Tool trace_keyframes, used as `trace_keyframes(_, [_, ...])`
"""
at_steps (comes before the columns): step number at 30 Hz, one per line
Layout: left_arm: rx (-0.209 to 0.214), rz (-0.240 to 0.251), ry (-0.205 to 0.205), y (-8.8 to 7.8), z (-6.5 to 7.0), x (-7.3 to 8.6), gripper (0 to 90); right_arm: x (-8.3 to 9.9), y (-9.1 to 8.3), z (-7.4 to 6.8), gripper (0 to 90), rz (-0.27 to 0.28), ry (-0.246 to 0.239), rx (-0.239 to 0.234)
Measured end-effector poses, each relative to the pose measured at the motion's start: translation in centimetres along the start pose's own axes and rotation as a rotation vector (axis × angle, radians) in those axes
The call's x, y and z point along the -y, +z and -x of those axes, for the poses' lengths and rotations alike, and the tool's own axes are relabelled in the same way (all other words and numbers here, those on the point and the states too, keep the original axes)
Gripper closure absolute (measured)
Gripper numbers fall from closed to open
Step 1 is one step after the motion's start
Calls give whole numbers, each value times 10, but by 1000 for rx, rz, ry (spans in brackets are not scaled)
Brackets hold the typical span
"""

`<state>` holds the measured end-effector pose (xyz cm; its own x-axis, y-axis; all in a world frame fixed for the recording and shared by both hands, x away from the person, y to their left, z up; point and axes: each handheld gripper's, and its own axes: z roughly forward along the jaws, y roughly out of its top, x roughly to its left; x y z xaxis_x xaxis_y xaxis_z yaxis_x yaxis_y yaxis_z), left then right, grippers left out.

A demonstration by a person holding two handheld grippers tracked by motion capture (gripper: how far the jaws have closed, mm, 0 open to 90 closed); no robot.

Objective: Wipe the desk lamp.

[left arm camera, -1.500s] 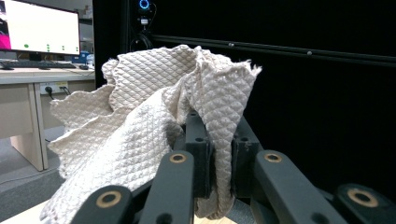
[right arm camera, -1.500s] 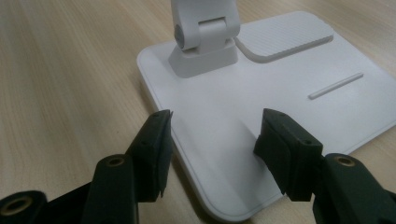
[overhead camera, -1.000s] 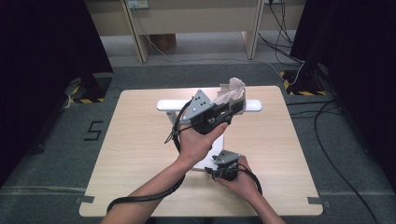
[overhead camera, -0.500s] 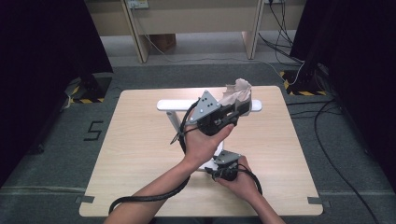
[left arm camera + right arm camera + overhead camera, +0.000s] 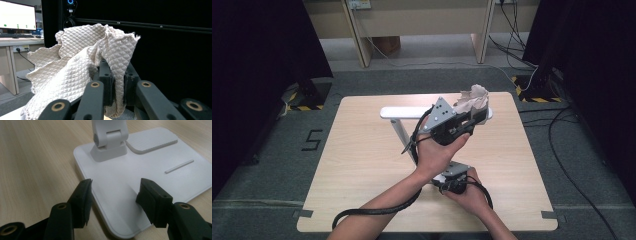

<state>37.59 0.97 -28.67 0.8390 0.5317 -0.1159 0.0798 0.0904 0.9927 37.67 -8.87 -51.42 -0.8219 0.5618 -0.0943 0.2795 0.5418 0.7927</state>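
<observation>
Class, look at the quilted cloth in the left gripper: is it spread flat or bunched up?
Bunched up. The cloth rises in crumpled folds, pinched between the left gripper's closed jaws, above the white lamp.

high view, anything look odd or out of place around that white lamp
Nothing is broken or spilled. The one odd thing is a crumpled quilted cloth, pinched in the left claw and bunched up against the right end of the white lamp's head. The right claw is open over the lamp base.

A lab: black curtains [image 5: 257, 60], taped floor markings [image 5: 304, 107], trailing cables [image 5: 572, 165], a monitor [image 5: 17, 17].
</observation>
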Motion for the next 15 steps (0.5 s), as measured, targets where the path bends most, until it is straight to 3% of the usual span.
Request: trace_keyframes(15, [16,-7,-2,11,7,3,812,1,0,0,449,4,1,0])
